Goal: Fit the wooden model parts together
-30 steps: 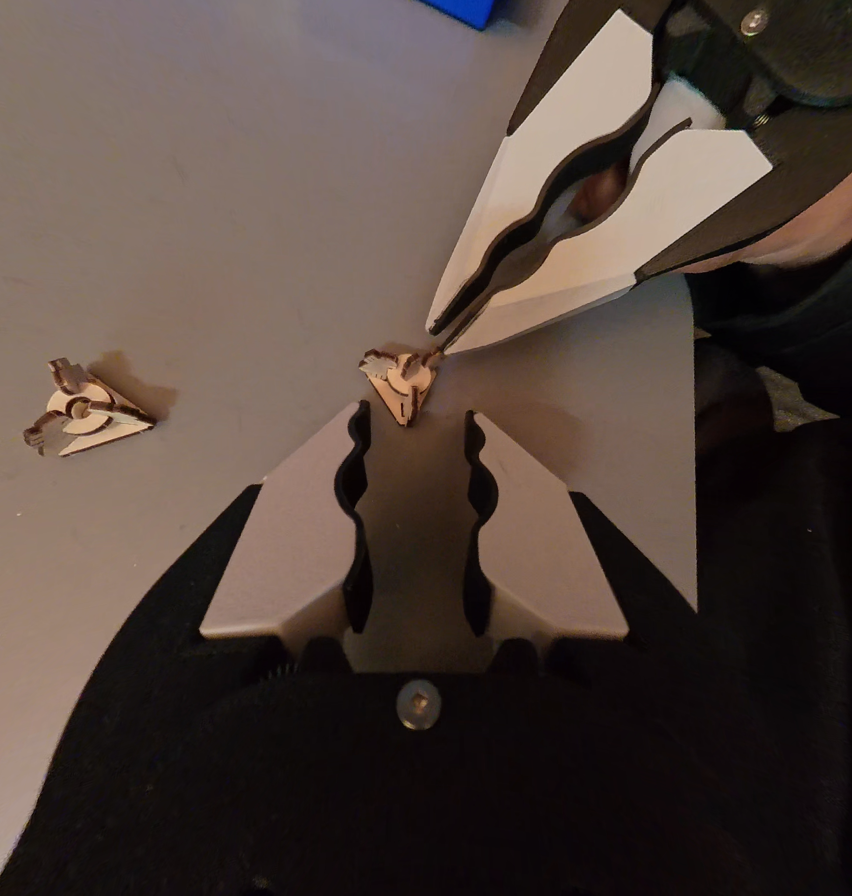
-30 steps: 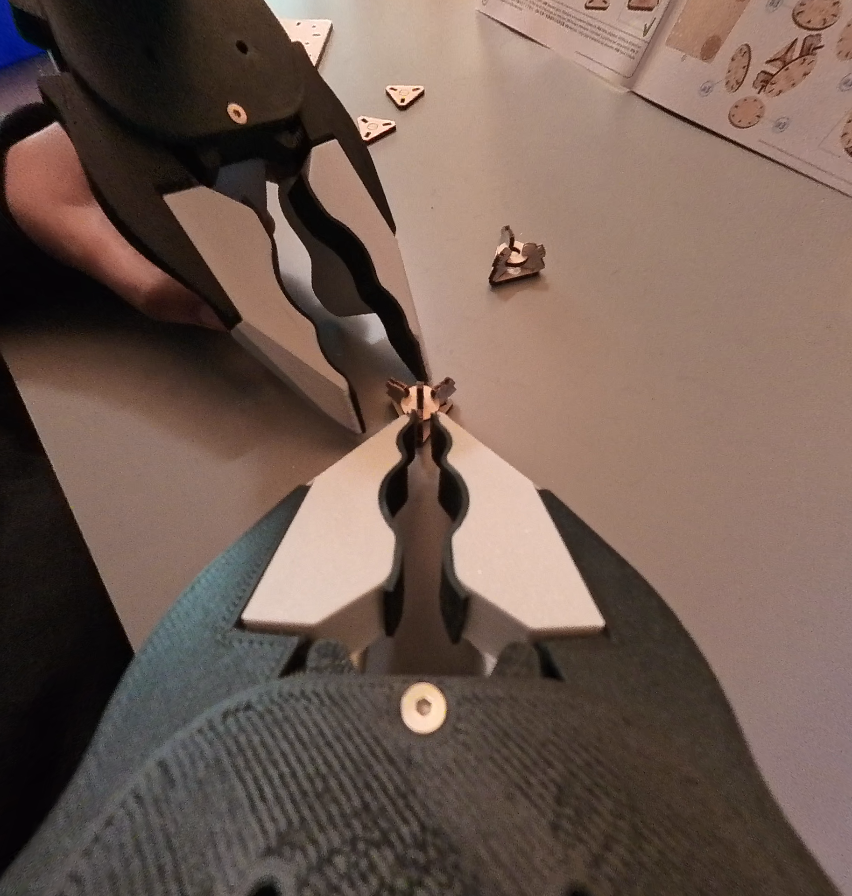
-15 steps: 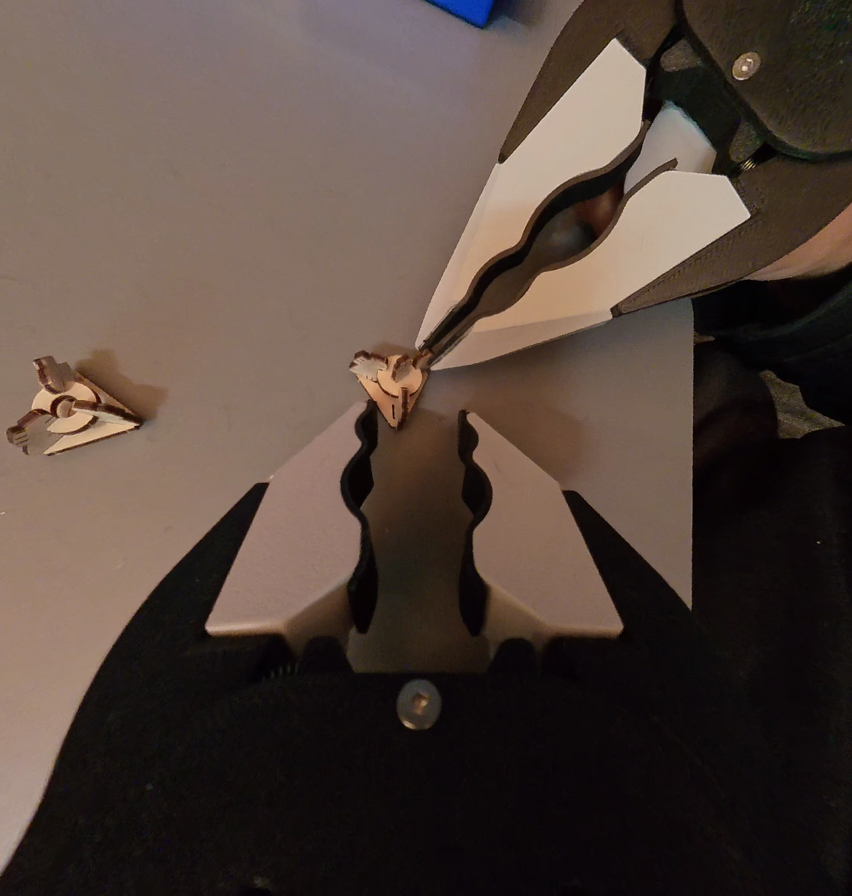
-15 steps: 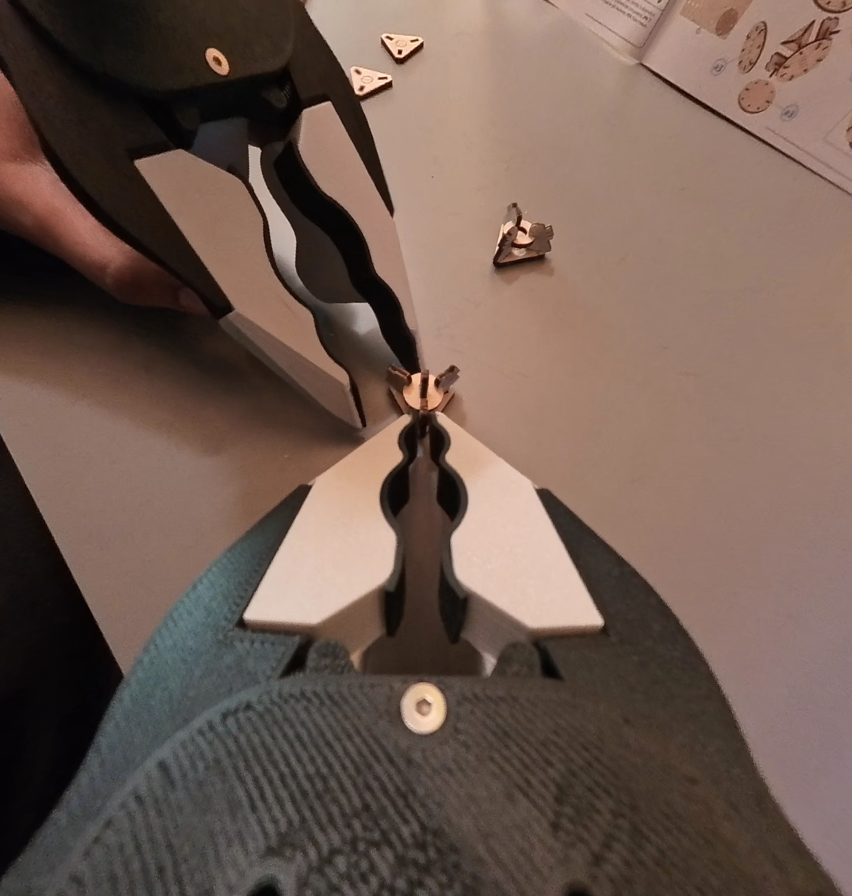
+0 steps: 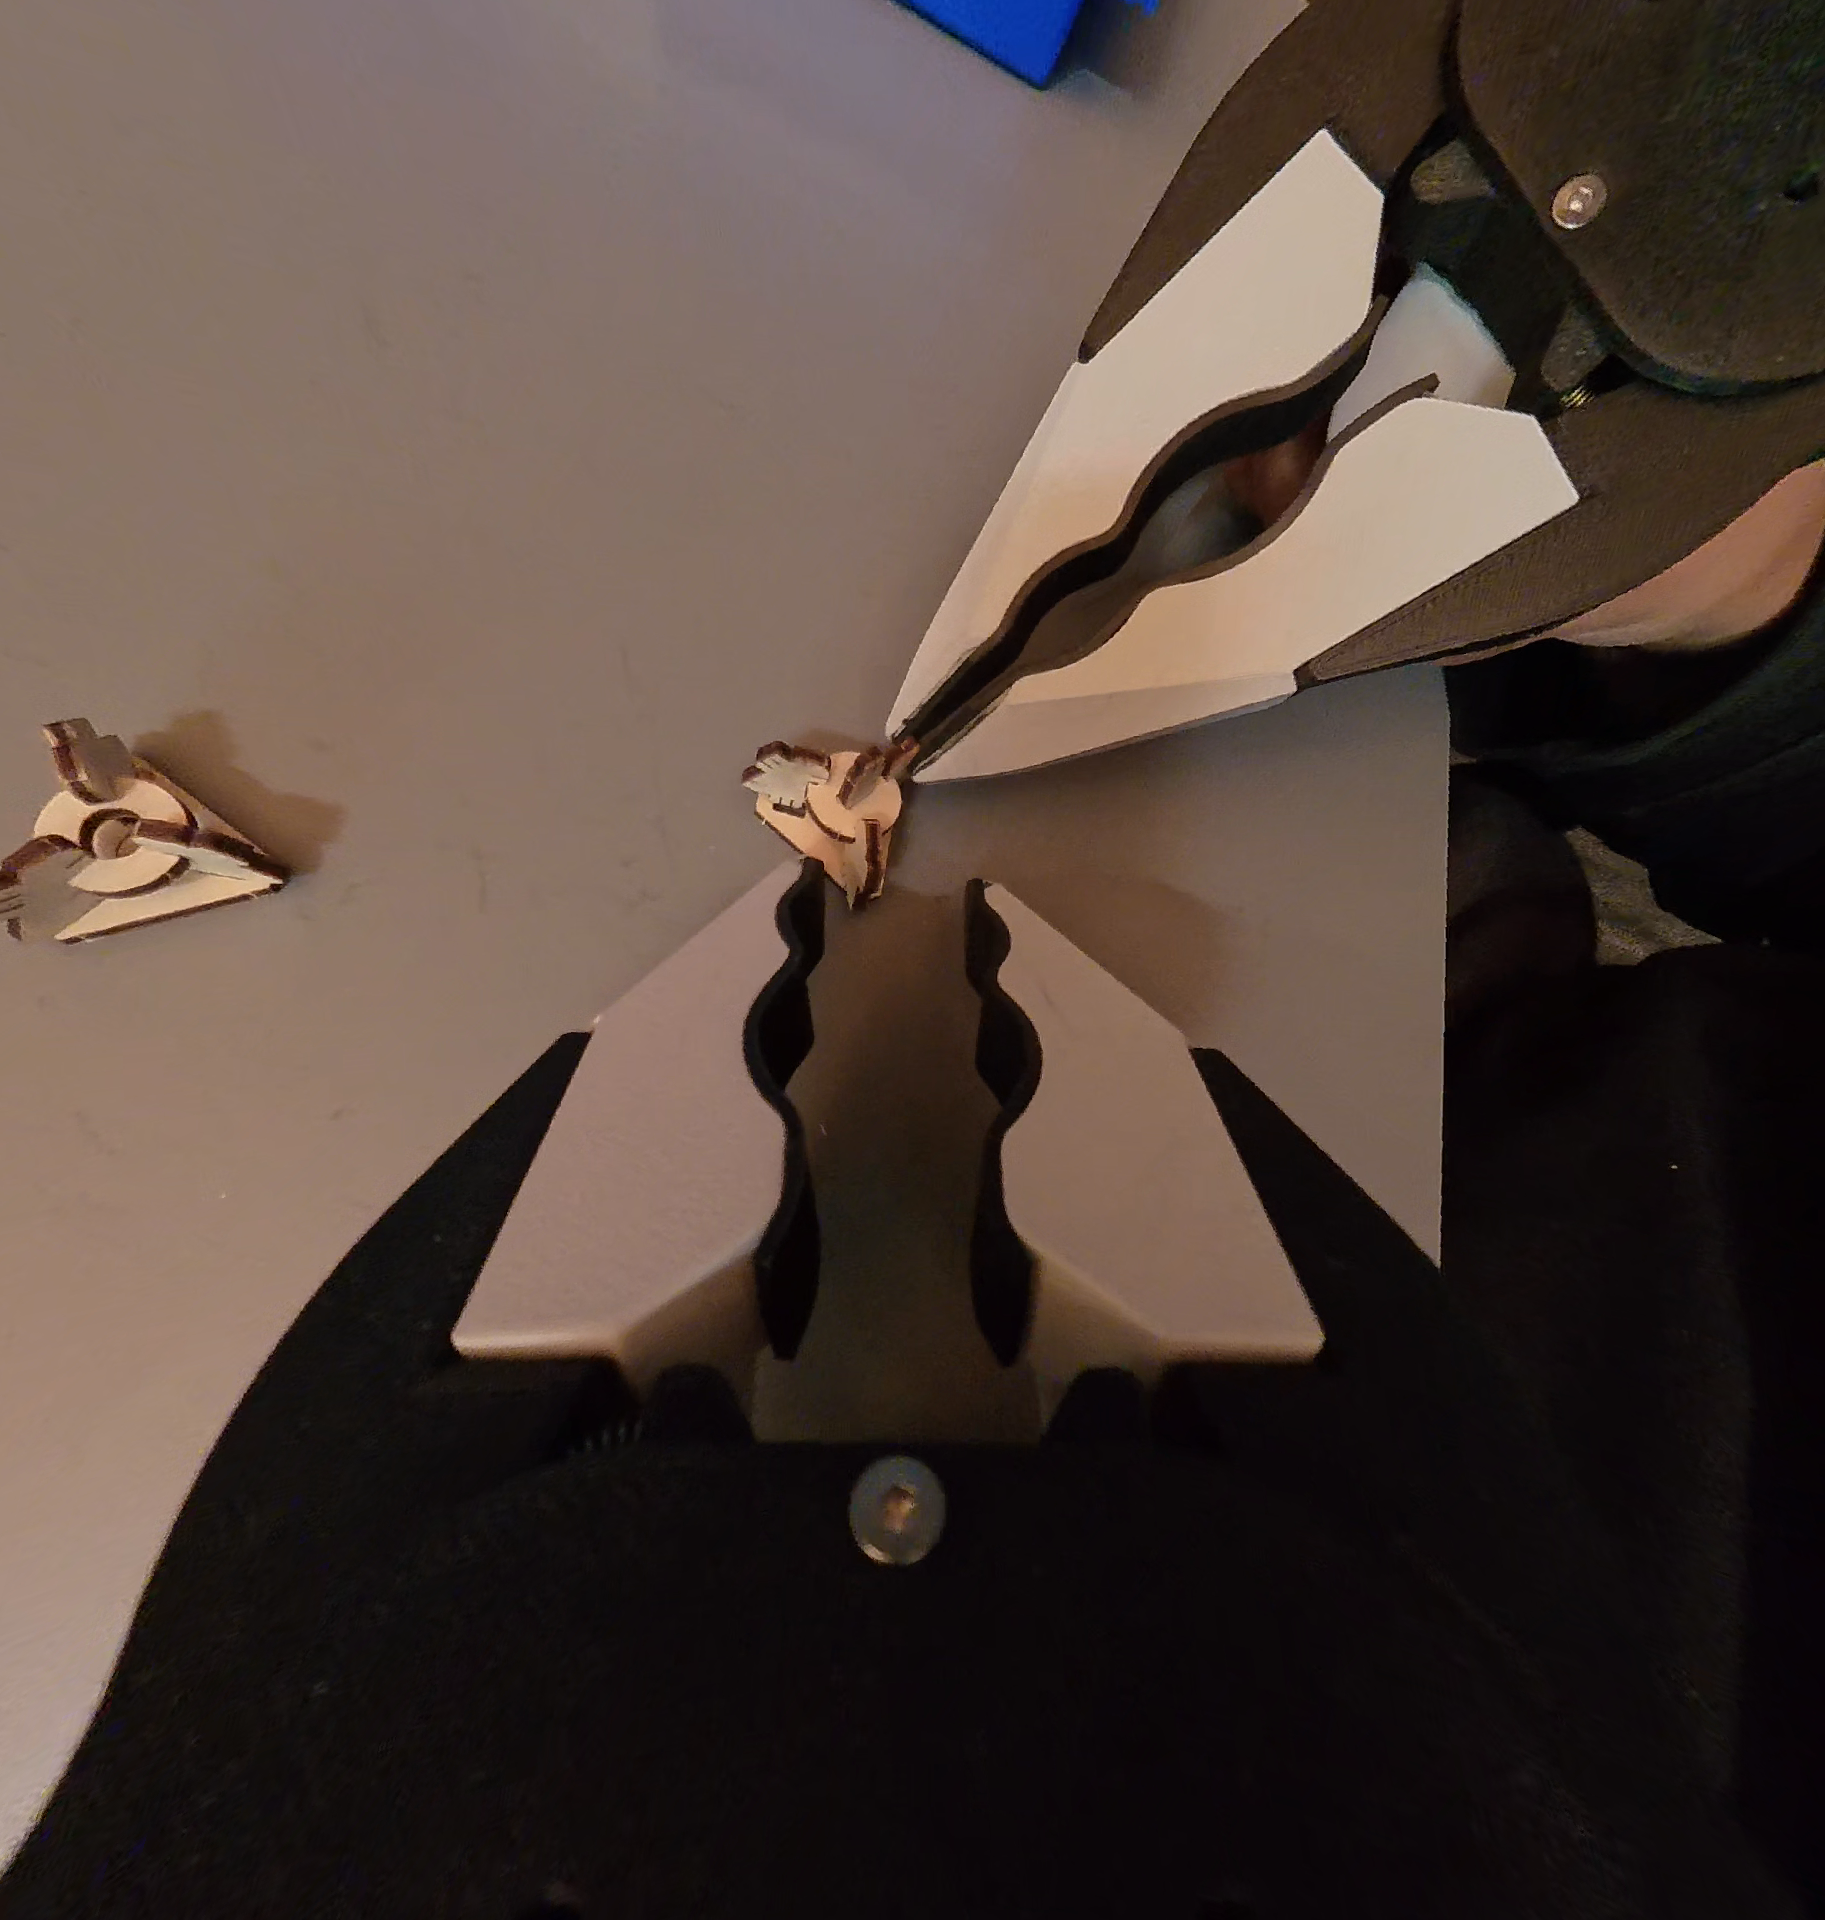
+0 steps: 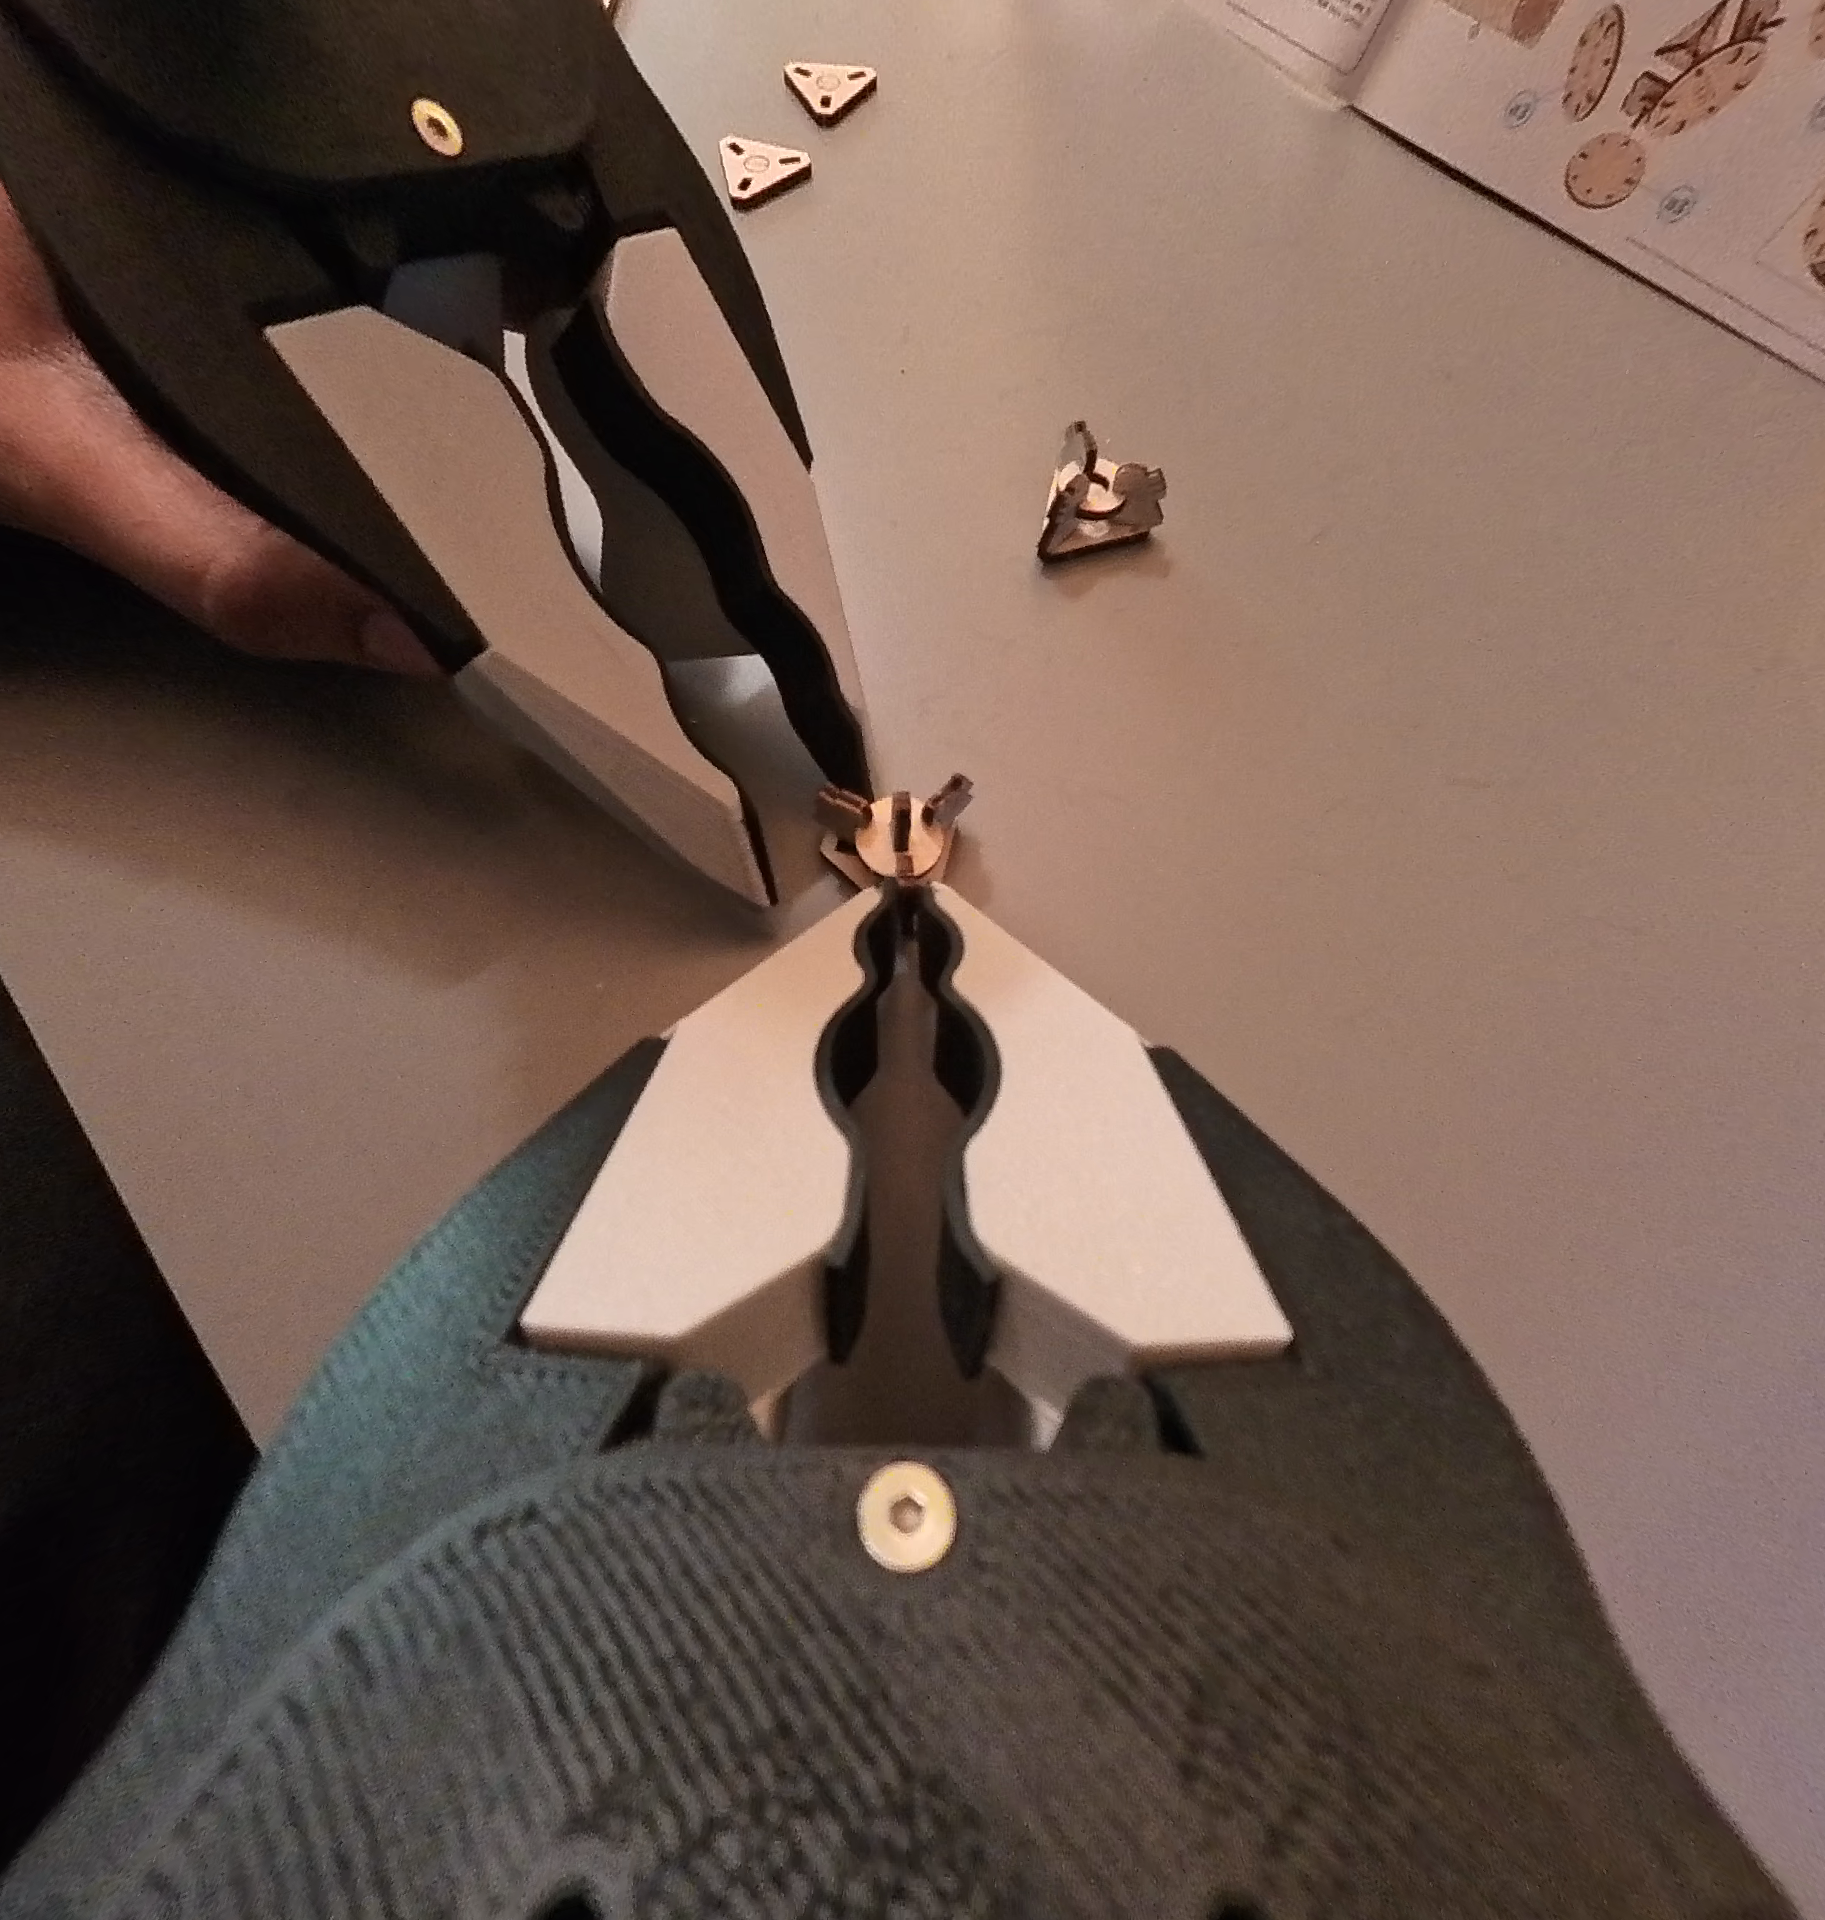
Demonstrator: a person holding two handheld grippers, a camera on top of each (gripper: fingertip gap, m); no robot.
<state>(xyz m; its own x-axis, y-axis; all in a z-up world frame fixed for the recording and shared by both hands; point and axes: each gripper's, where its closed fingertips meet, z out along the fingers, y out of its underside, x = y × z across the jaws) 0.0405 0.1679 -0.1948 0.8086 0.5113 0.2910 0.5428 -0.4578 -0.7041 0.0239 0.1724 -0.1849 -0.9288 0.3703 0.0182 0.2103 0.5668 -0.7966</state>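
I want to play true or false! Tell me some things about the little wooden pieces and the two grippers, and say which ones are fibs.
1. The right gripper is pinching a small upright tab on the wooden triangle piece. True.
2. The left gripper is squeezed tight on that piece. False: its fingers stand apart, and the piece sits just ahead of them.
3. A second wooden triangle piece lies alone on the table. True.
4. That second piece is stacked on the first one. False: it lies well apart.
5. Two flat wooden triangles lie farther back. True.
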